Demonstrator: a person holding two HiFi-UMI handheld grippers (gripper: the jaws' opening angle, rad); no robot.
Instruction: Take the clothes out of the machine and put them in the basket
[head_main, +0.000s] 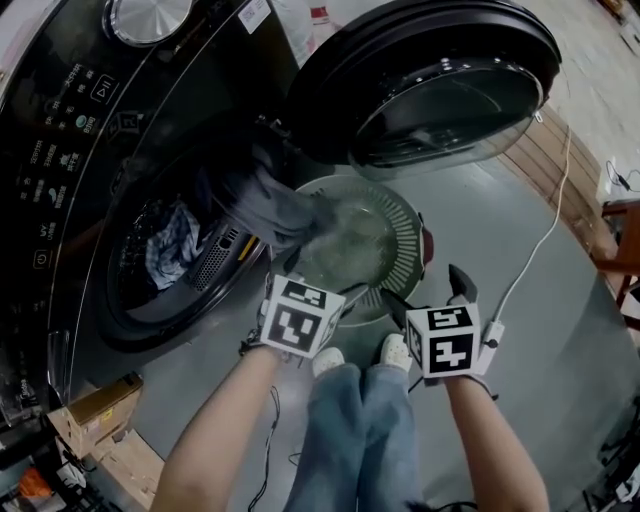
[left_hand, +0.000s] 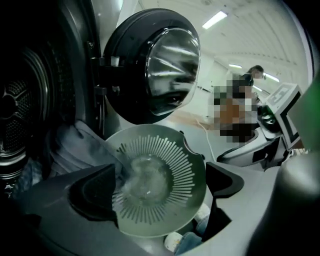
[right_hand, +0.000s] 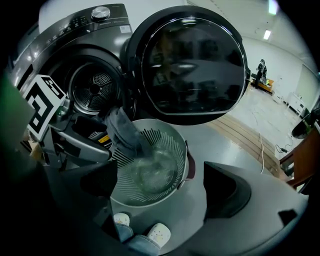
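Grey garment (head_main: 275, 205) hangs from drum (head_main: 120, 290) over basket (head_main: 408, 232) rim, lower end inside; more cloth (head_main: 168, 250) in drum, left of basket. L gripper (left_hand: 162, 187) & R gripper (right_hand: 160, 186) above basket, jaws spread, nothing pinched. Step looks like drop-off, half done; next needs a grip on trailing part to pull it fully in.

Looking over the control panel (head_main: 55, 160) on the machine (head_main: 100, 335), I'm seeing rows of small white print and icons, all too tiny and blurred to read. The stickers (head_main: 310, 22) up top are coming through as smudges. A small yellow label (right_hand: 103, 140) by the drum opening is showing nothing legible. The left marker cube (head_main: 298, 318) and right marker cube (head_main: 443, 340) are showing only black-and-white square patterns.
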